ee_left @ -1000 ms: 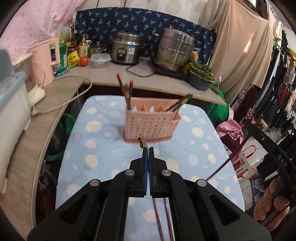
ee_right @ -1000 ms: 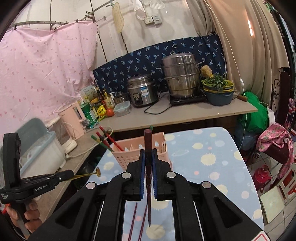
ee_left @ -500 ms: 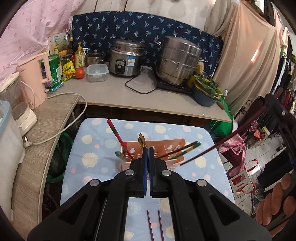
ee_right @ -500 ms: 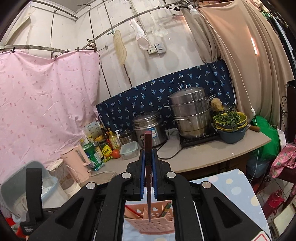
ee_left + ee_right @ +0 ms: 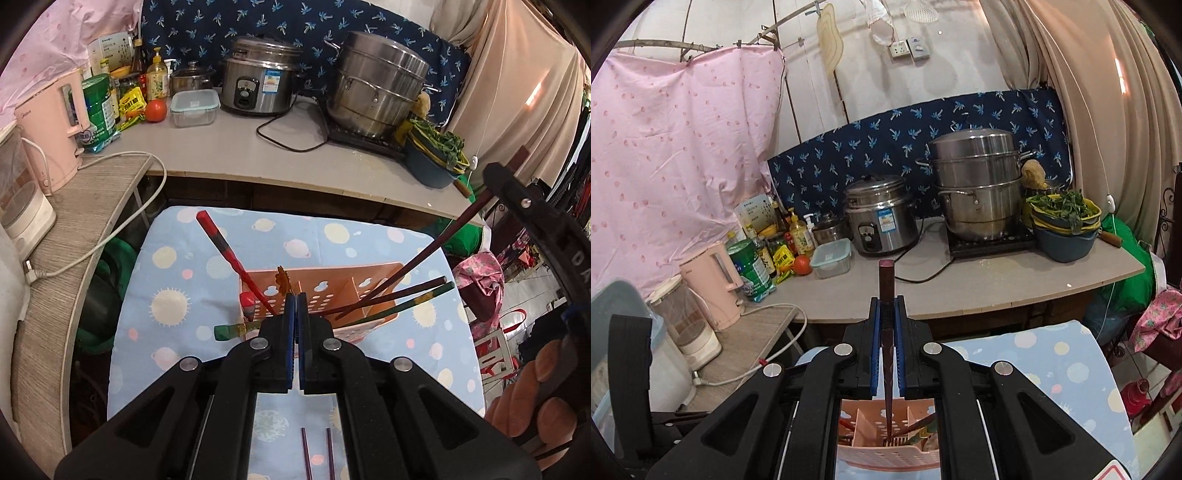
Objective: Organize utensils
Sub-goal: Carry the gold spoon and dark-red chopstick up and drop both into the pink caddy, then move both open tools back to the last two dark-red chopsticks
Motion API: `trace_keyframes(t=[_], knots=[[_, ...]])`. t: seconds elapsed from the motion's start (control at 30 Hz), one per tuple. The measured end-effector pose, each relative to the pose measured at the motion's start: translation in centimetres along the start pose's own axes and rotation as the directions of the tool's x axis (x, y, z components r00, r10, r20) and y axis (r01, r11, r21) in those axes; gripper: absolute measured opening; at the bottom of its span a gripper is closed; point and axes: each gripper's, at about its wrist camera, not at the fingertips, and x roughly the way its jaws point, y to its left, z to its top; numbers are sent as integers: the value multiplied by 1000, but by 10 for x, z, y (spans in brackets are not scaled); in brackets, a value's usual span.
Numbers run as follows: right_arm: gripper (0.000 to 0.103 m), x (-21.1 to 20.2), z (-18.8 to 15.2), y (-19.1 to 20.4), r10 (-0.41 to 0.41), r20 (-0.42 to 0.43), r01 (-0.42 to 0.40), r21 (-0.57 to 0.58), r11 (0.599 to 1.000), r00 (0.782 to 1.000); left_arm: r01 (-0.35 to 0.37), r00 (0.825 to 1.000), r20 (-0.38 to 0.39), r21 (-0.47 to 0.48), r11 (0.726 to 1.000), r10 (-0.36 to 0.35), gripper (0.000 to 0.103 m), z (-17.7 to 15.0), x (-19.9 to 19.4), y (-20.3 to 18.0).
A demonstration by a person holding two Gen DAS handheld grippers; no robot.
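A pink perforated utensil holder (image 5: 343,288) stands on the blue dotted cloth; it also shows in the right wrist view (image 5: 886,443). It holds red chopsticks (image 5: 225,251) on the left and dark and green chopsticks (image 5: 417,295) on the right. My left gripper (image 5: 295,299) is shut on a thin gold utensil with a flower-shaped end (image 5: 283,280), above the holder's near side. My right gripper (image 5: 887,306) is shut on a dark brown chopstick (image 5: 887,354), whose tip points down into the holder. That chopstick also shows in the left wrist view (image 5: 436,247).
Two dark chopsticks (image 5: 317,454) lie on the cloth below my left gripper. Behind, a counter carries a rice cooker (image 5: 258,88), a steel steamer pot (image 5: 376,88), a pink kettle (image 5: 55,125), bottles, and a bowl of greens (image 5: 436,155). A white cable (image 5: 110,229) hangs at left.
Both grippers rose and moved over the holder. The right gripper's chopstick tip now reaches down into the holder. The left gripper now sits nearer the holder, still holding the gold utensil.
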Motion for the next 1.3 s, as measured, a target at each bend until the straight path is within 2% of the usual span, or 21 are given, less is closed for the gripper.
trace_keyframes(t=[0.2, 0.37, 0.43, 0.5, 0.53, 0.7, 1.0, 1.13, 1.3], knots=[[7, 18, -15, -5, -4, -73, 4, -8, 1000, 997, -7, 1000, -18, 13, 1000, 7, 1, -4, 12, -1], [11, 17, -20, -8, -7, -84, 6, -5, 1000, 996, -6, 1000, 6, 8, 1000, 6, 3, -5, 8, -1], [15, 14, -21, -9, -8, -82, 8, -4, 1000, 997, -11, 1000, 16, 10, 1000, 10, 10, -6, 5, -2], [15, 9, -21, -10, -3, -81, 3, 0, 1000, 997, -22, 999, 28, 7, 1000, 22, 32, -7, 2, -3], [15, 7, -21, -10, -4, -79, 4, -1, 1000, 997, -30, 999, 39, 8, 1000, 30, 34, -8, 0, -4], [22, -10, -22, -10, -7, -59, 6, -5, 1000, 998, -63, 996, 67, 34, 997, 61, 34, -13, -8, -13], [23, -57, -30, -15, -1, -48, 1, 3, 1000, 999, -136, 982, 145, 67, 989, 125, 40, -31, -40, -24], [27, -80, -51, -16, -19, -66, 18, -11, 1000, 998, -170, 974, 163, 74, 983, 156, 40, -49, -53, -25], [27, -101, -88, -17, -47, -110, 42, -42, 998, 993, -203, 970, 153, 84, 976, 189, 40, -82, -60, -25]])
